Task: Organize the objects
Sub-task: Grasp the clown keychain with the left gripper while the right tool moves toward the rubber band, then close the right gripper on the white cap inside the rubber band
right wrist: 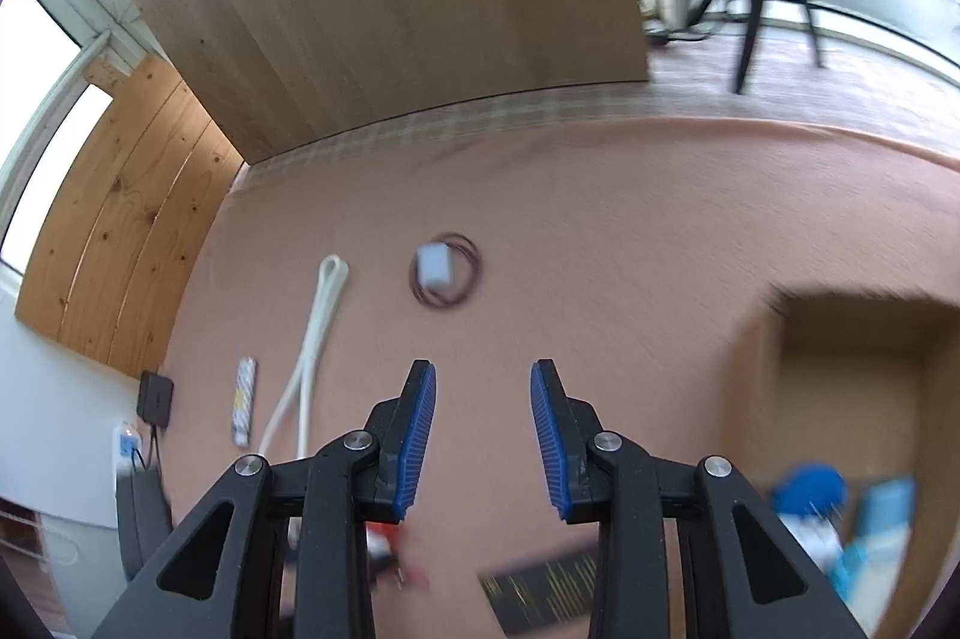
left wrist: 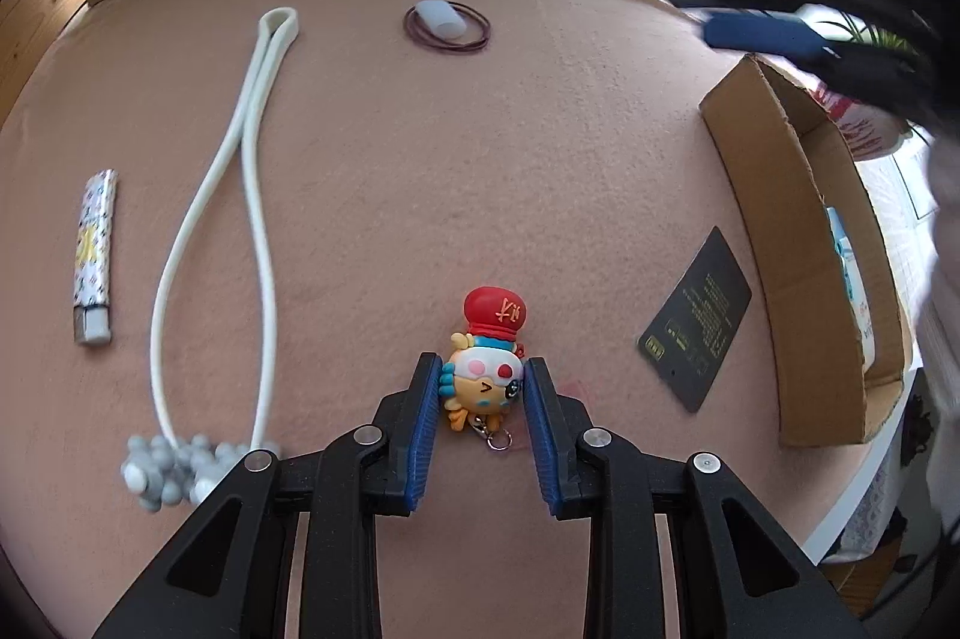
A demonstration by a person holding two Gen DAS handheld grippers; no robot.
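Observation:
A cartoon keychain figure (left wrist: pixel 487 369) with a red hat lies on the pink table cloth (left wrist: pixel 420 159). My left gripper (left wrist: pixel 483 369) straddles it, and both blue pads touch its sides, so it is shut on the figure. The metal ring hangs toward me between the fingers. My right gripper (right wrist: pixel 483 375) is open and holds nothing, hovering above the table beside a cardboard box (right wrist: pixel 852 369). In the left wrist view the right gripper (left wrist: pixel 696 9) shows blurred at the upper right, above the box (left wrist: pixel 780 219).
A white looped cord with grey knobbed balls (left wrist: pixel 258 195) and a patterned lighter (left wrist: pixel 93 255) lie to the left. A ring of dark hair ties around a white cap (left wrist: pixel 447 21) sits far back. A black card (left wrist: pixel 696 321) lies beside the box, which holds blue and white items (right wrist: pixel 810 489).

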